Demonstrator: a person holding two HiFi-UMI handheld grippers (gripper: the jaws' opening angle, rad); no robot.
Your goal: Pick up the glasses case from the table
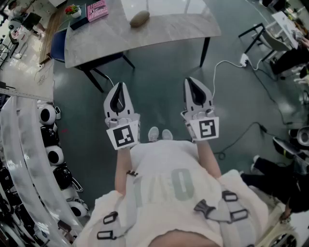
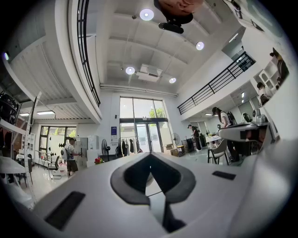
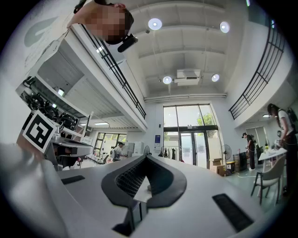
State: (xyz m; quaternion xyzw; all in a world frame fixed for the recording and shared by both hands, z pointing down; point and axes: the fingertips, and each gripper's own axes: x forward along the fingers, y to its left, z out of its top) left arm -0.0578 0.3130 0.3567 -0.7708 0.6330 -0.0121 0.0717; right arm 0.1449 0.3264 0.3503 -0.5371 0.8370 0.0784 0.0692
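Note:
The glasses case (image 1: pixel 140 18), a tan oval, lies on the pale marble table (image 1: pixel 164 31) at the top of the head view. Both grippers are held level over the floor, well short of the table, and point toward it. My left gripper (image 1: pixel 119 87) has its jaws closed tip to tip with nothing between them, as the left gripper view (image 2: pixel 150 156) also shows. My right gripper (image 1: pixel 191 80) is likewise shut and empty, its jaws meeting in the right gripper view (image 3: pixel 145 159). The case shows in neither gripper view.
A pink book (image 1: pixel 97 10) and a small flower pot (image 1: pixel 73 9) sit at the table's left end, a blue chair (image 1: pixel 58 44) beside it. A white cable and power strip (image 1: pixel 244 60) lie on the floor at right. White robots (image 1: pixel 48 116) line the left.

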